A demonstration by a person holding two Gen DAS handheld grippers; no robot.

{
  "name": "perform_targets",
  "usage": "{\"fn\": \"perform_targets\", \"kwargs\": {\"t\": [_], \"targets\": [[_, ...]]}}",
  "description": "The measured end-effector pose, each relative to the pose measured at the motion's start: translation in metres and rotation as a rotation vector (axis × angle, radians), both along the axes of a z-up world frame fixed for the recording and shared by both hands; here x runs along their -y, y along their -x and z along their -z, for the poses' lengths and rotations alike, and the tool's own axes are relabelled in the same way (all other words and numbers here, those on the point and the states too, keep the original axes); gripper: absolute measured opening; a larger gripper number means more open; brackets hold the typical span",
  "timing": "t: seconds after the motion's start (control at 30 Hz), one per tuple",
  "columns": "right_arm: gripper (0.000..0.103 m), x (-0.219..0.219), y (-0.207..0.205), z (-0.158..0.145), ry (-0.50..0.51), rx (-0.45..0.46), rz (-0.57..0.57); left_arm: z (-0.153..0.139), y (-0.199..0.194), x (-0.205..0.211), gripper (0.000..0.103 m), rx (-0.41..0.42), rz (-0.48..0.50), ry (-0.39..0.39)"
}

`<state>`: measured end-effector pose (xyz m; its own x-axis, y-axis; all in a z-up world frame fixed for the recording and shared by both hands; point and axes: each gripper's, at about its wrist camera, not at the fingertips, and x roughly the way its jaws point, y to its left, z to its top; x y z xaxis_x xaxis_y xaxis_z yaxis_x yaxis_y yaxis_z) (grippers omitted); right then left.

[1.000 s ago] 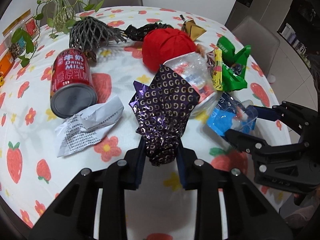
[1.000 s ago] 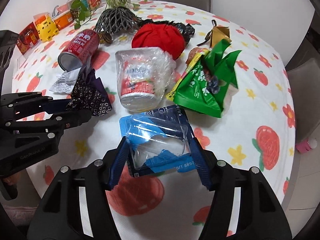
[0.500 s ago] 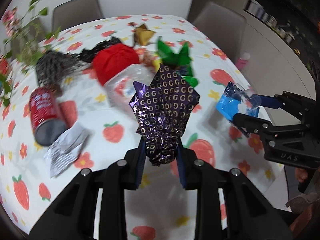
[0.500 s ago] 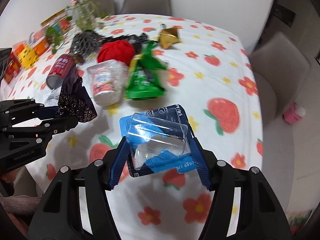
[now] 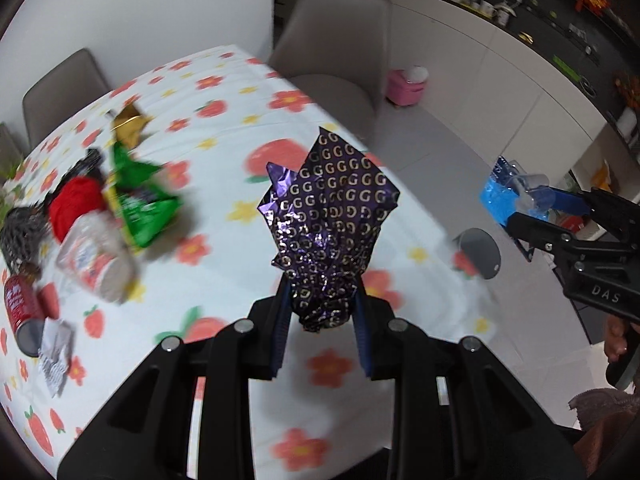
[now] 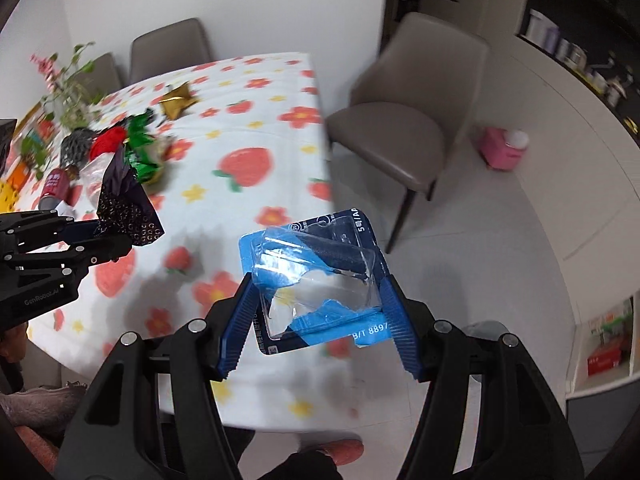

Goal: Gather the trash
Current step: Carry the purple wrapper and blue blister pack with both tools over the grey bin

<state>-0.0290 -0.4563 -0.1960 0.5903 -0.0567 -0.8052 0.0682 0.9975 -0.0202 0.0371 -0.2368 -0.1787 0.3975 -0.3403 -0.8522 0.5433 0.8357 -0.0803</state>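
Observation:
My left gripper (image 5: 322,312) is shut on a crumpled purple foil wrapper (image 5: 332,216) with gold G marks, held above the table's right part. It also shows in the right wrist view (image 6: 128,204). My right gripper (image 6: 316,308) is shut on a blue and clear blister pack (image 6: 316,268), held past the table's right edge over the floor. The pack also shows in the left wrist view (image 5: 508,196). On the table lie a green bag (image 5: 140,204), a clear wrapped cup (image 5: 96,256), a red can (image 5: 20,312) and crumpled paper (image 5: 56,352).
The table (image 5: 224,128) has a strawberry and flower cloth. A grey round bin (image 5: 478,252) stands on the floor beside its right edge. A grey chair (image 6: 404,120) and a pink container (image 6: 502,148) stand on the floor. A red ball (image 5: 76,204) and gold wrapper (image 5: 128,124) lie further left.
Both grippers have swung to the right with their loads, away from the trash pile. The right gripper now hangs past the table edge over the floor.

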Motion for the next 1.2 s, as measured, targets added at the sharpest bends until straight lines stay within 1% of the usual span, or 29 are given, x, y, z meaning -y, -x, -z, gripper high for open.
{"fn": "perform_targets", "kwargs": {"t": [0.07, 0.13, 0.2, 0.3, 0.37, 0.5, 0.63, 0.73, 0.83, 0.93, 1.0, 1.1, 1.13, 1.2], "targets": [[0.060, 0.038, 0.023, -0.003, -0.008, 0.002, 0.049, -0.005, 0.016, 0.040, 0.029, -0.005, 0.037, 0.020], [0.060, 0.075, 0.048, -0.006, 0.011, 0.004, 0.094, -0.008, 0.035, 0.082, 0.029, 0.000, 0.085, 0.027], [0.060, 0.113, 0.073, -0.007, 0.026, 0.000, 0.147, -0.007, 0.050, 0.121, 0.029, -0.003, 0.127, 0.033], [0.060, 0.159, 0.104, -0.008, 0.037, -0.010, 0.233, -0.005, 0.075, 0.184, 0.029, -0.020, 0.200, 0.057], [0.060, 0.191, 0.126, -0.006, 0.041, -0.018, 0.310, -0.001, 0.090, 0.229, 0.029, -0.029, 0.270, 0.048], [0.060, 0.245, 0.158, 0.006, 0.005, -0.036, 0.465, 0.008, 0.108, 0.304, 0.029, -0.043, 0.424, 0.023], [0.060, 0.285, 0.166, 0.027, -0.033, -0.063, 0.580, 0.030, 0.106, 0.371, 0.029, -0.071, 0.544, -0.009], [0.060, 0.315, 0.163, 0.049, -0.063, -0.094, 0.655, 0.059, 0.094, 0.424, 0.029, -0.088, 0.620, -0.049], [0.060, 0.351, 0.154, 0.075, -0.074, -0.131, 0.725, 0.099, 0.075, 0.474, 0.030, -0.139, 0.689, -0.089], [0.061, 0.384, 0.140, 0.112, -0.104, -0.164, 0.792, 0.137, 0.065, 0.520, 0.030, -0.174, 0.751, -0.117], [0.061, 0.406, 0.128, 0.146, -0.118, -0.189, 0.822, 0.163, 0.060, 0.544, 0.030, -0.184, 0.786, -0.130], [0.061, 0.432, 0.117, 0.196, -0.150, -0.225, 0.852, 0.211, 0.049, 0.576, 0.030, -0.197, 0.821, -0.161], [0.061, 0.443, 0.113, 0.221, -0.162, -0.245, 0.863, 0.230, 0.047, 0.589, 0.030, -0.206, 0.826, -0.174], [0.061, 0.457, 0.106, 0.256, -0.177, -0.271, 0.874, 0.265, 0.040, 0.607, 0.030, -0.230, 0.836, -0.193]]}}
